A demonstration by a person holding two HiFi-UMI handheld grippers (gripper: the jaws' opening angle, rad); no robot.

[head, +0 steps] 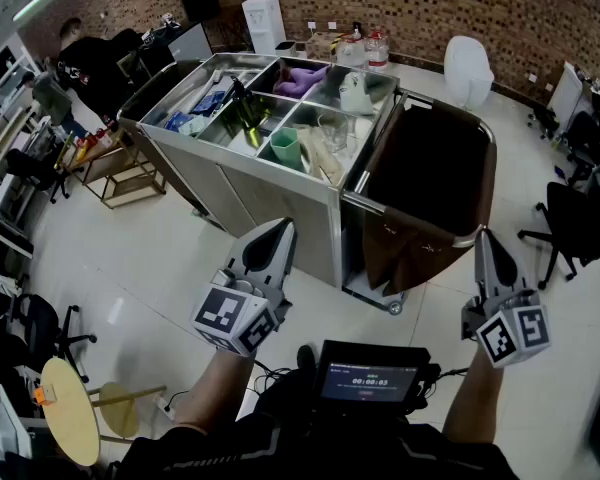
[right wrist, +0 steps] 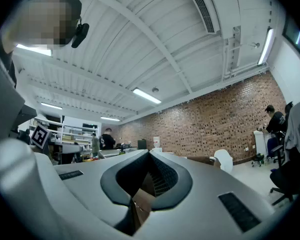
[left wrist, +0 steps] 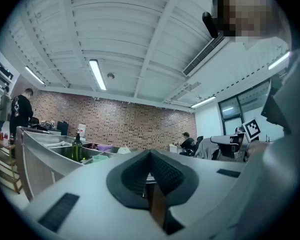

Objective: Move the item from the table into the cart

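So both my left gripper (head: 279,228) and right gripper (head: 483,240) are pinched fully closed on nothing, held level because there's nothing to carry yet. The steel cart (head: 280,193) sits ahead, well apart. The item might be that small orange thing (head: 43,395) on the round table (head: 72,438) to my left, but I can't tell.

A person in black (head: 90,63) is standing at the upper left of the frame, near a low wooden rack (head: 130,176). A white water dispenser (head: 263,18) is standing against the brick wall (head: 460,8) at the top. A white chair (head: 468,68) is sitting at the upper right, a black office chair (head: 570,223) at the right edge. A round yellow table (head: 68,410) is standing at the lower left.
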